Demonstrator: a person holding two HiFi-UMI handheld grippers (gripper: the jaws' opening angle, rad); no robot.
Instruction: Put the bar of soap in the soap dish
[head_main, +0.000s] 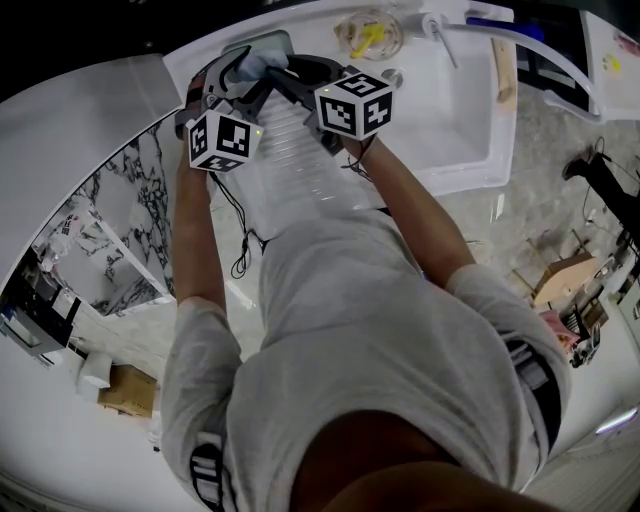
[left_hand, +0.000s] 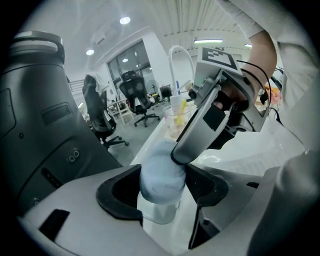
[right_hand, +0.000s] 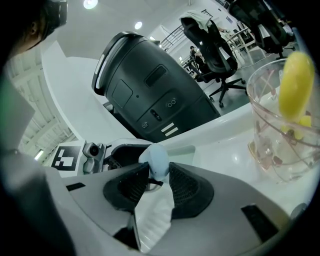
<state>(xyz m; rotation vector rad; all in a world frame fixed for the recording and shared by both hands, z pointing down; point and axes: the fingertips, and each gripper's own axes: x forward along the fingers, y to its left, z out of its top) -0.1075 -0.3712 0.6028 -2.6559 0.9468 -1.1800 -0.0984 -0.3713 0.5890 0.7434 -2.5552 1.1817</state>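
Observation:
A pale blue bar of soap (head_main: 262, 64) hangs between both grippers at the back of the white counter. In the left gripper view the soap (left_hand: 161, 181) fills the gap of my left gripper (left_hand: 161, 186), and both black pads touch its sides. One finger of the right gripper (left_hand: 200, 131) comes down onto its top. In the right gripper view my right gripper (right_hand: 156, 172) pinches the narrow end of the soap (right_hand: 157, 159). The translucent soap dish (head_main: 272, 42) lies just behind and under the soap, and its rim (right_hand: 189, 150) shows beyond the jaws.
A large black appliance (right_hand: 150, 95) stands close behind the dish on the left. To the right stand a clear cup with something yellow inside (right_hand: 287, 110), the sink (head_main: 455, 110) and its faucet (head_main: 440, 35). Beyond the counter are office chairs (left_hand: 137, 95).

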